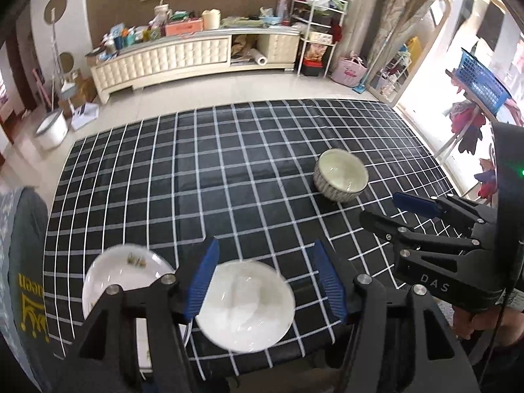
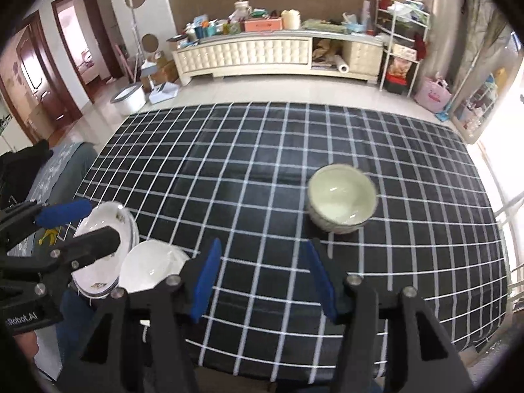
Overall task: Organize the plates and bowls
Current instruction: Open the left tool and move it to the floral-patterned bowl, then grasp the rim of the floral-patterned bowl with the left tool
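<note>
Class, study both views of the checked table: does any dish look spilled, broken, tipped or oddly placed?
Nothing is broken, spilled or tipped. The only oddity is placement: the white bowl and the plate sit by the table's near edge, the plate seeming to overhang it, while the ribbed bowl stands apart.

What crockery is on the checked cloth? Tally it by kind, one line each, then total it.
Plates with a printed motif: 1
Plain white dishes: 1
Pale green bowls: 1
Total: 3

All three sit on the black checked tablecloth, none stacked; the bowl stands apart from the other two.
</note>
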A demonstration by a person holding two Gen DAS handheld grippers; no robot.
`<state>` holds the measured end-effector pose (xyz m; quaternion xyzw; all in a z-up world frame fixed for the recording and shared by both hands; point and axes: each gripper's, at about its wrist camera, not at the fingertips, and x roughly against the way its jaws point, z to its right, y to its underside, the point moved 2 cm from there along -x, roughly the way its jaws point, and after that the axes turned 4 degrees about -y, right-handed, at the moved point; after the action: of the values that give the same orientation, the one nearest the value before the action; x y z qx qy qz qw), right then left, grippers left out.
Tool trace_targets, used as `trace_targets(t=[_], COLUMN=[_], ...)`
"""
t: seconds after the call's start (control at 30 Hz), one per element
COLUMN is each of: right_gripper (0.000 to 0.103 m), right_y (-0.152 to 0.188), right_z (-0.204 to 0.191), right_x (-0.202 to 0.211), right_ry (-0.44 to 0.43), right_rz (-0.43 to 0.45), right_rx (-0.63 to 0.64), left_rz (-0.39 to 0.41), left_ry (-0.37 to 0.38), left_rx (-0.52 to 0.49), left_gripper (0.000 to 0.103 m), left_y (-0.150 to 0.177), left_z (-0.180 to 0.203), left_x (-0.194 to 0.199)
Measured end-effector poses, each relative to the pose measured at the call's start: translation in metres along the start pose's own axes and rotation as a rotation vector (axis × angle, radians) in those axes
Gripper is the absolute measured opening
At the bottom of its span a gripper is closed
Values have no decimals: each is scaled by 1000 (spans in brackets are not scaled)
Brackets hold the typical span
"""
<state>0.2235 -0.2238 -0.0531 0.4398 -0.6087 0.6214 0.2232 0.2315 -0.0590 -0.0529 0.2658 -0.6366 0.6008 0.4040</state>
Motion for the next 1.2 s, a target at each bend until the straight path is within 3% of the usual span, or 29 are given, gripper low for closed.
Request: trace_targets(t=[0.33,0.53,0.8,1.2], right_gripper=[61,61,61,61], right_y=[-23,-36,-46,-42], right_z=[57,87,122,158], right_x=[15,8,-17,-83], right_ry=[45,57,57,61], right_rz=[35,24,-17,-137], right_rx=[-48,-60,-96,-152], left_rz=[26,-2,-76,-237], left_ry=[-13,-13,2,-41], left_rx=[-55,-95,-96,-85], left_gripper=[59,59,59,59], left_y=[-46,-69,-90,-93], left_z=[42,67,87,89], left_x=[-16,-40,-88,-182])
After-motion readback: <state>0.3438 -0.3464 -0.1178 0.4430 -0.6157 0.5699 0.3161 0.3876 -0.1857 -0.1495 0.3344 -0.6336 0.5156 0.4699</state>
